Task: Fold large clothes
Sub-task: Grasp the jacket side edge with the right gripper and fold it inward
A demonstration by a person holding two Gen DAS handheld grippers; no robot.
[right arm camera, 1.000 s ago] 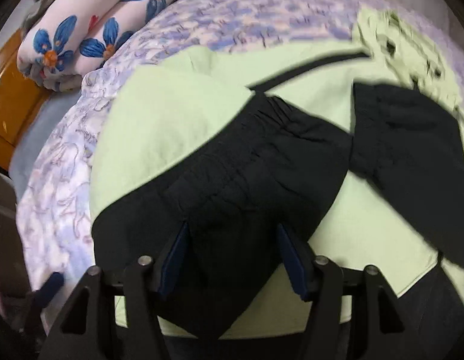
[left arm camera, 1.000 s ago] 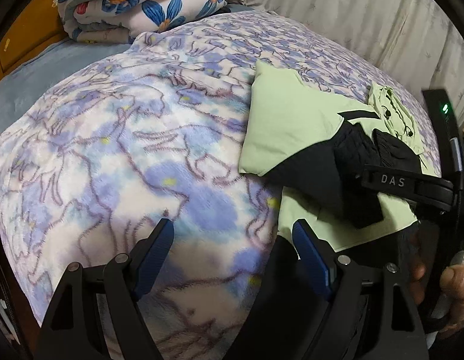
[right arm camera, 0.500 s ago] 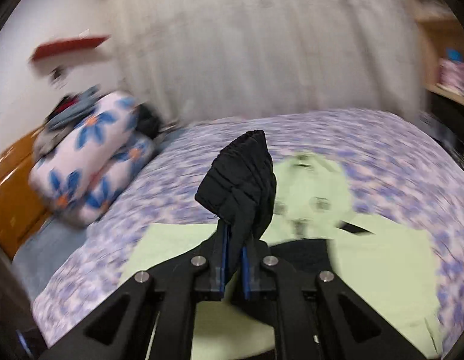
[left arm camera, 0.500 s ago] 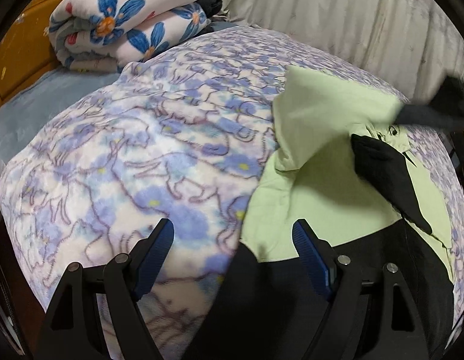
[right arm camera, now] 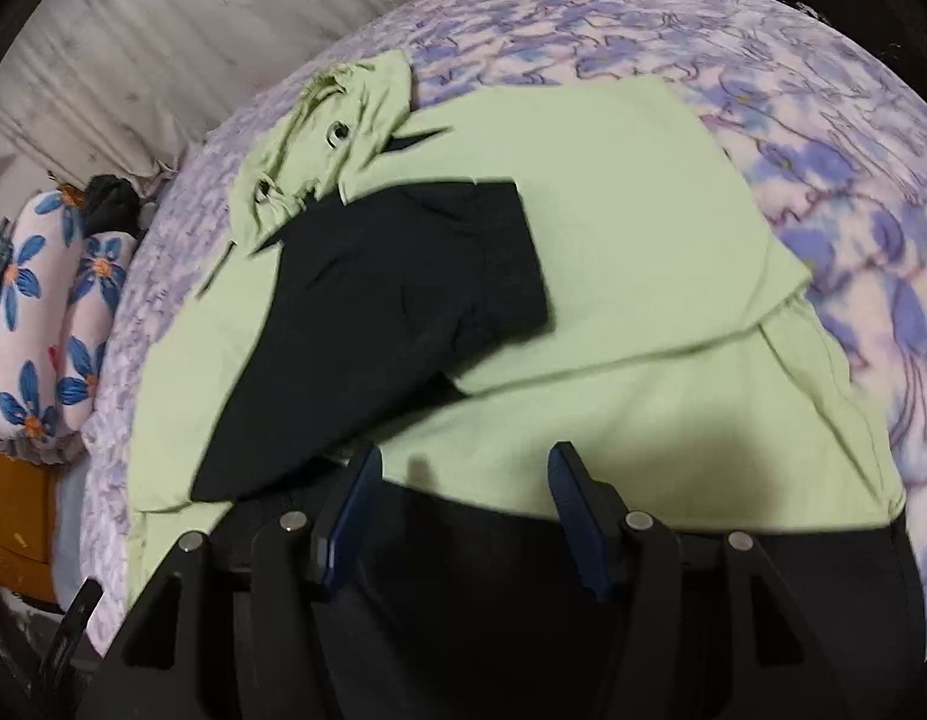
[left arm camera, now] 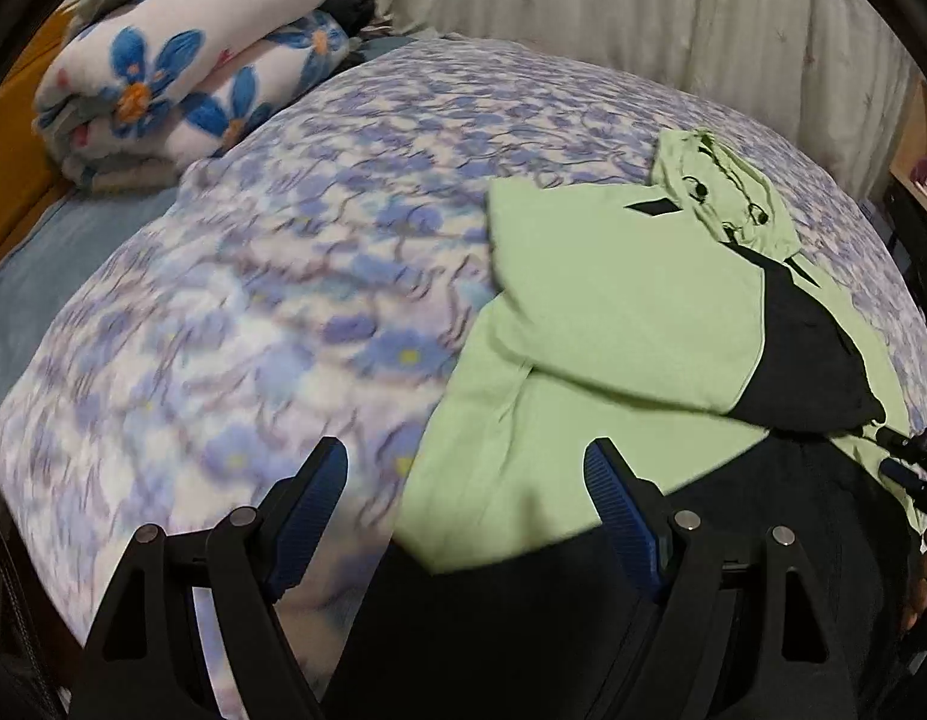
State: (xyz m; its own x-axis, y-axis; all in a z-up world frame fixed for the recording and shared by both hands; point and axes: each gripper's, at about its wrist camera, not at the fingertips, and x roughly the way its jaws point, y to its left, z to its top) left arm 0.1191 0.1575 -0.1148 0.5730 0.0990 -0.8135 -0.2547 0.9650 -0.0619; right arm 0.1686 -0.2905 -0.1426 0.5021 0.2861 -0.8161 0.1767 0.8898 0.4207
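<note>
We are seeing one large garment, a pale green hoodie (left arm camera: 619, 324) with black panels, lying on the bed. Its hood (right arm camera: 319, 138) is pointing toward 11 o'clock in the right wrist view and sitting at 1 o'clock in the left wrist view. Two sleeves are lying folded across the body: one black-ended sleeve (right arm camera: 391, 312) is crossing the chest in the right wrist view, and a green sleeve with a black cuff (left arm camera: 811, 354) is lying over the front in the left wrist view. A black hem band is running along the near edge of the hoodie at 6 o'clock in both views.

We are holding two grippers. The left gripper (left arm camera: 466, 510) is hovering with its jaws wide apart, nothing between them, over the hoodie's near corner and the bed cover. The right gripper (right arm camera: 463, 498) has just been opening its jaws; they are standing apart above the hem with no cloth pinched.

The surface is one bed cover (left arm camera: 271, 276) printed in purple and blue flowers. One folded white blanket with big blue flowers (left arm camera: 181, 72) is resting at 11 o'clock, with a dark bundle beside it. A pale curtain (left arm camera: 643, 6) is hanging behind the bed, and orange wood is showing at 9 o'clock.
</note>
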